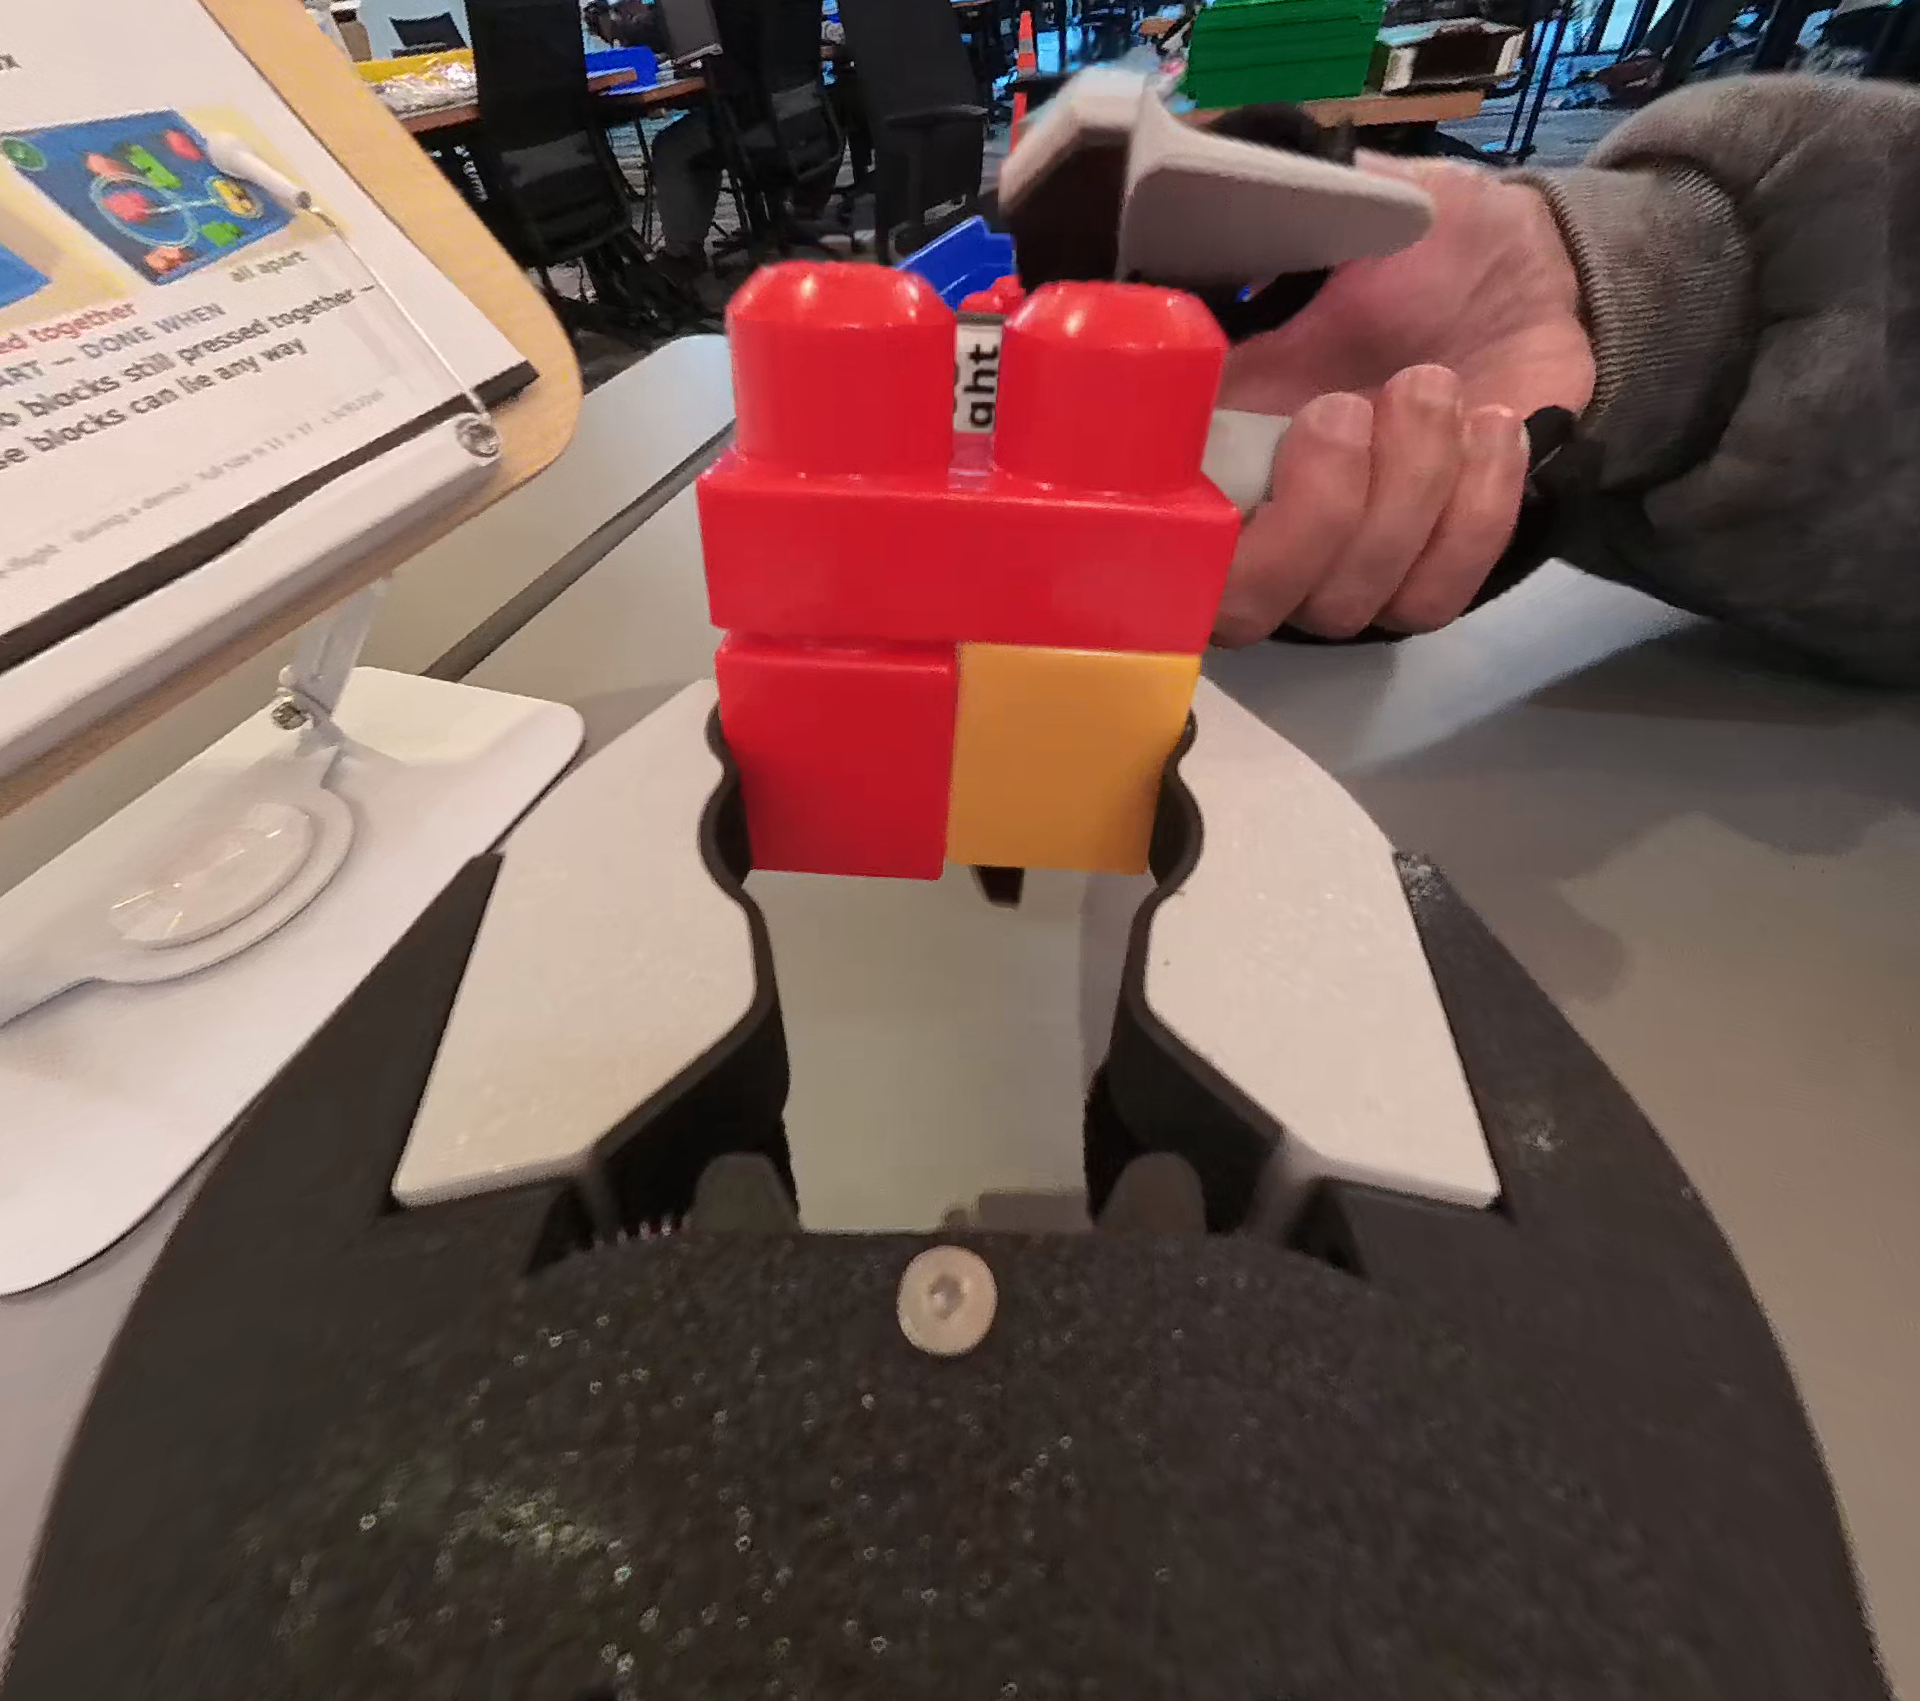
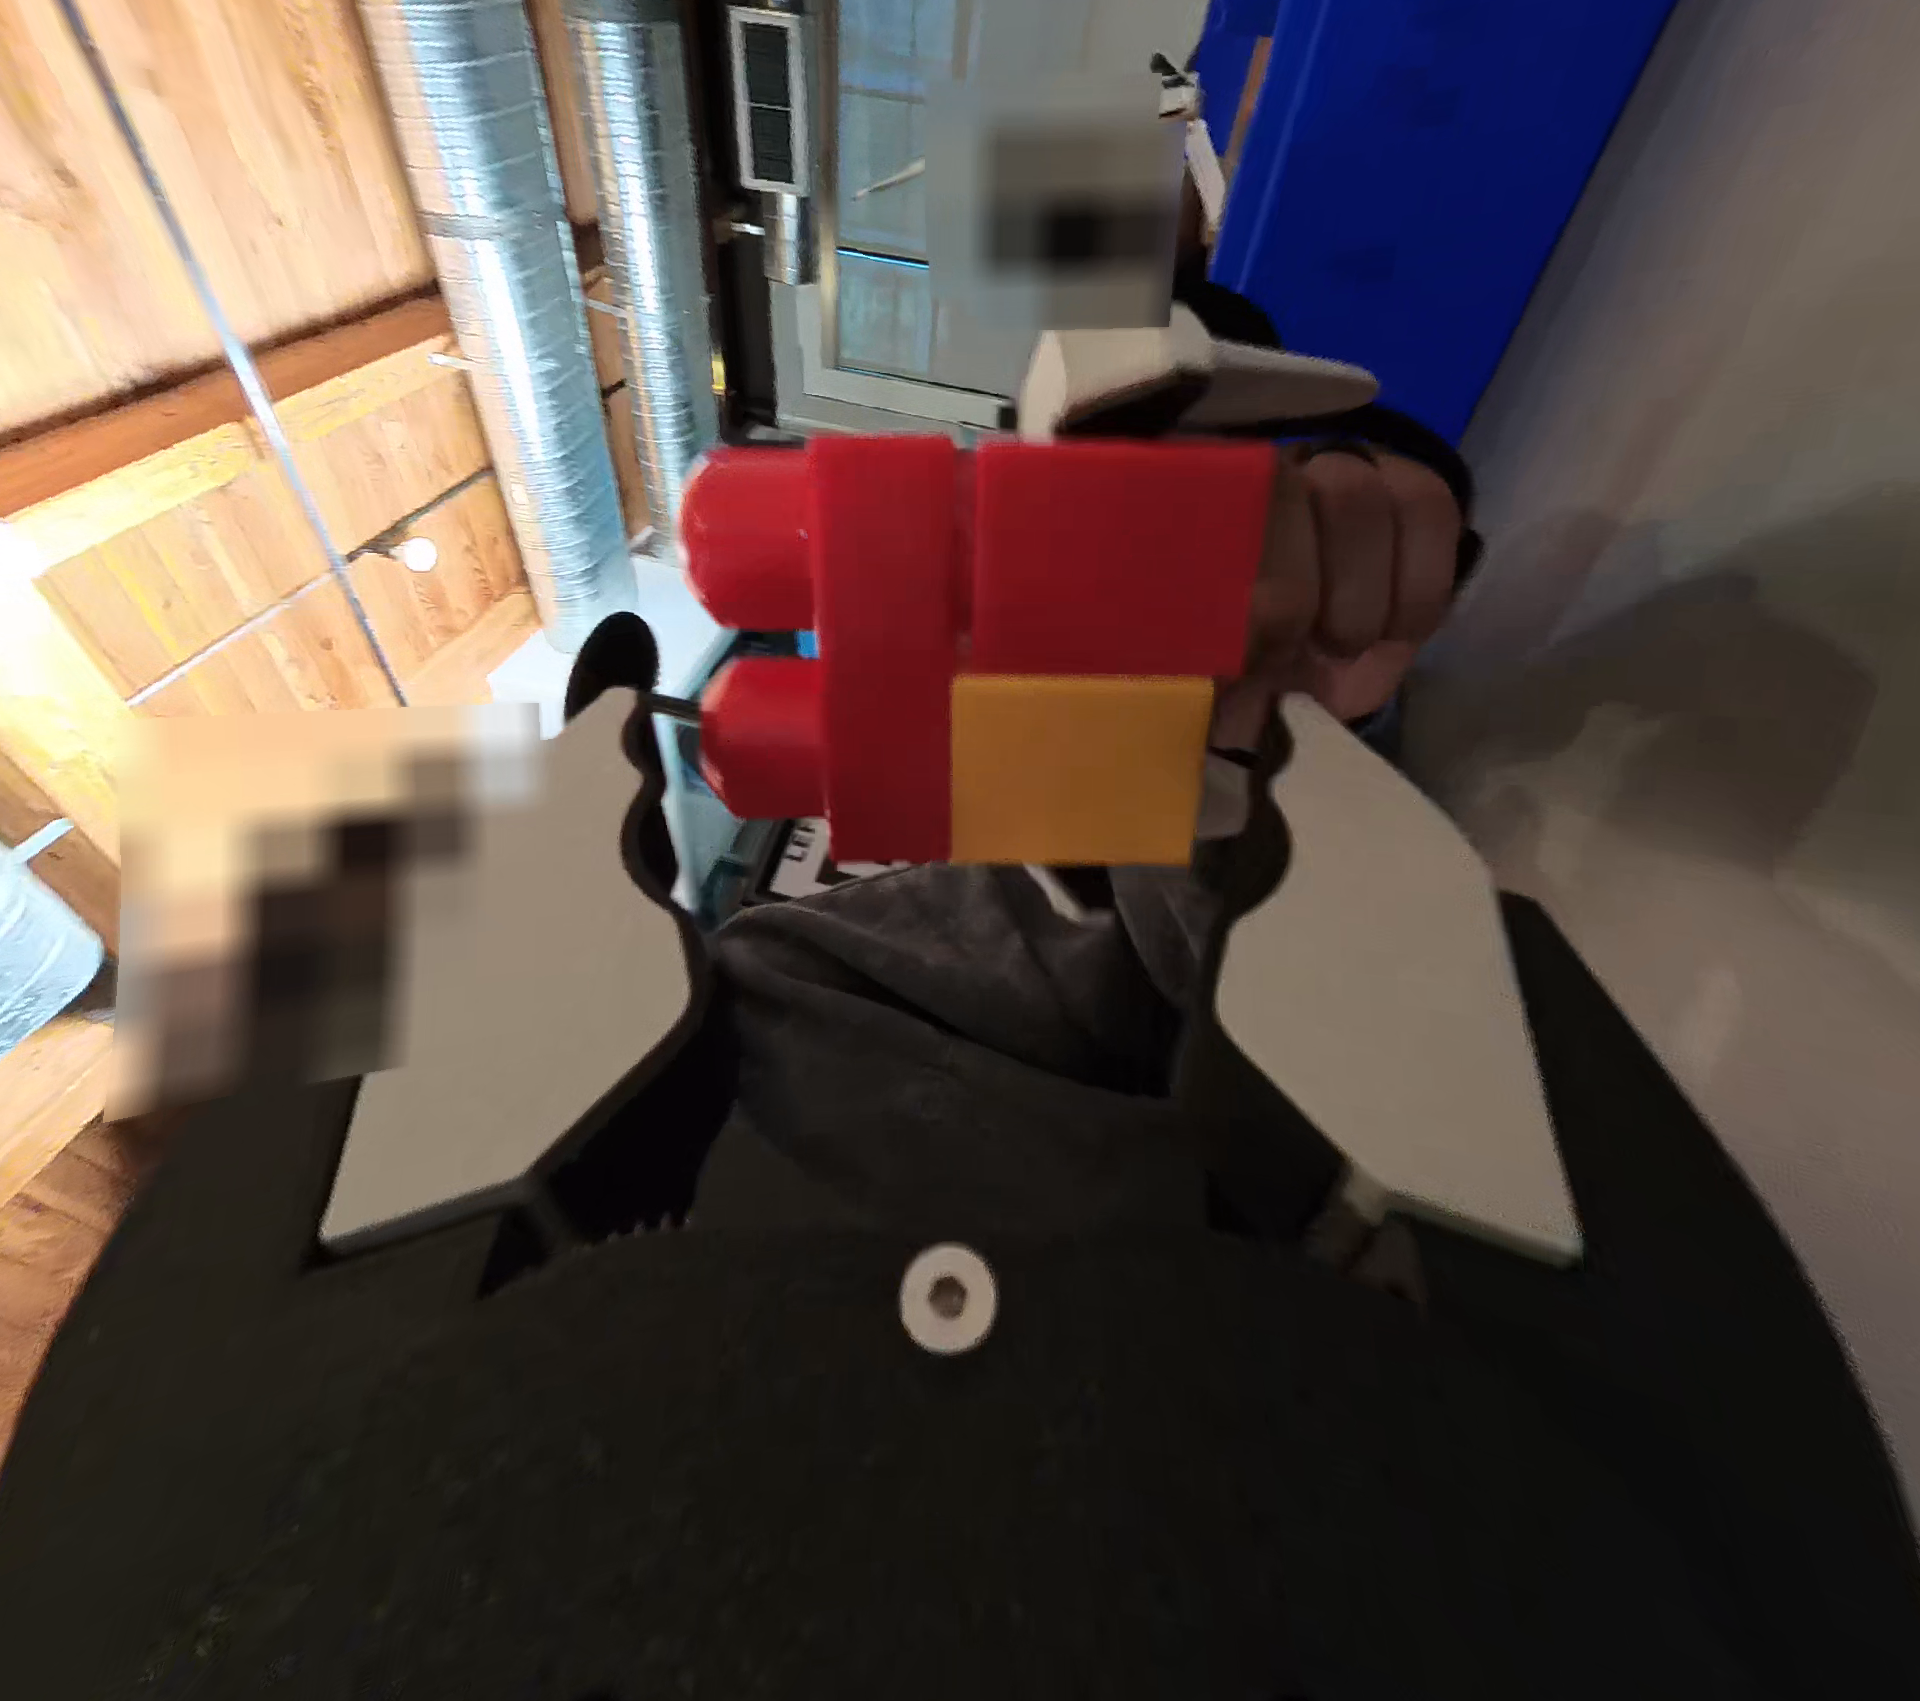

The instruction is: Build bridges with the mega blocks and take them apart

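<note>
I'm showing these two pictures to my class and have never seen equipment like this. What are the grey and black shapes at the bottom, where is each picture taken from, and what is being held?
No robot here: a person holds a hand-operated two-finger gripper in each hand, and each gripper carries a camera looking along its fingers. The grey and black shapes at the bottom are that gripper's own fingers.

In the left wrist view, the left gripper is closed on a small block stack: a red block and a yellow block side by side, with a wide red block pressed on top. Beyond it a hand holds the other gripper. A grey table lies beneath, and an instruction sheet on a stand sits on the left.

The right wrist view is turned sideways. The right gripper is open around the same stack, not yet gripping.
</note>
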Motion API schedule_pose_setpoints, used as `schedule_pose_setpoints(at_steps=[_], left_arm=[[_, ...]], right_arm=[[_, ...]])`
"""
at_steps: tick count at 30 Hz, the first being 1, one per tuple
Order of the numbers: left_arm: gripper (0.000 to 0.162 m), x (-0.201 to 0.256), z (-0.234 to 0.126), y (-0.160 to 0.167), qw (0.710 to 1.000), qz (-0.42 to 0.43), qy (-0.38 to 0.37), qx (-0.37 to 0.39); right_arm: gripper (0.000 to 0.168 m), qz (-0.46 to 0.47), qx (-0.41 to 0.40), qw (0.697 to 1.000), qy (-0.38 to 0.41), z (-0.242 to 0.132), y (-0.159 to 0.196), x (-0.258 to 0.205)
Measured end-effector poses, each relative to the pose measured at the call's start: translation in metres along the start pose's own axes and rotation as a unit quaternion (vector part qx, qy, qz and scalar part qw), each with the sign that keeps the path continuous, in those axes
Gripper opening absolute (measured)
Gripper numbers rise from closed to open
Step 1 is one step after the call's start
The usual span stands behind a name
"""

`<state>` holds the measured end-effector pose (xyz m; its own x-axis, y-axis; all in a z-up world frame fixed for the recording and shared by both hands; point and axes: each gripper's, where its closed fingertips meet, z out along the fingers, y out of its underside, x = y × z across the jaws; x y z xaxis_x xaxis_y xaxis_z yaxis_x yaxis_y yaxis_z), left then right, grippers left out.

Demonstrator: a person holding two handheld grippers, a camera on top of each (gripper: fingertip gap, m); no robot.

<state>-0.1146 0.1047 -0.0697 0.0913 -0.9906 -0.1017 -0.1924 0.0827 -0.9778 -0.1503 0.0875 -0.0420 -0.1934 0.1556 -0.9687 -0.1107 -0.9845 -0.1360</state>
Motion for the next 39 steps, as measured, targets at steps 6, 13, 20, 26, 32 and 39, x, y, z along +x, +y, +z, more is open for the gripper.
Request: schedule_pose_setpoints(at_steps=[6,13,20,26,32,39], left_arm=[[0.075,-0.002,-0.005,-0.005,1.000,0.006,0.002,0.009],[0.075,0.015,0.005,0.005,0.999,0.019,0.031,-0.014],[0.075,0.017,0.006,0.006,0.999,0.013,0.038,-0.017],[0.075,0.018,0.008,0.006,0.999,0.029,0.030,-0.012],[0.075,0.014,0.008,0.005,0.999,0.029,0.011,-0.016],[0.075,0.014,0.007,0.007,0.999,0.021,0.017,-0.027]], right_arm=[[0.119,-0.003,0.015,1.000,0.025,-0.005,-0.012,0.010],[0.103,-0.011,-0.029,0.999,-0.002,0.010,-0.009,0.003],[0.103,0.004,-0.029,0.999,-0.027,0.009,-0.007,0.004],[0.098,-0.007,-0.021,0.999,-0.036,0.008,-0.006,0.003],[0.098,-0.011,-0.007,0.999,-0.039,0.009,-0.011,0.002],[0.098,0.006,-0.011,0.999,-0.031,0.009,-0.012,0.004]])
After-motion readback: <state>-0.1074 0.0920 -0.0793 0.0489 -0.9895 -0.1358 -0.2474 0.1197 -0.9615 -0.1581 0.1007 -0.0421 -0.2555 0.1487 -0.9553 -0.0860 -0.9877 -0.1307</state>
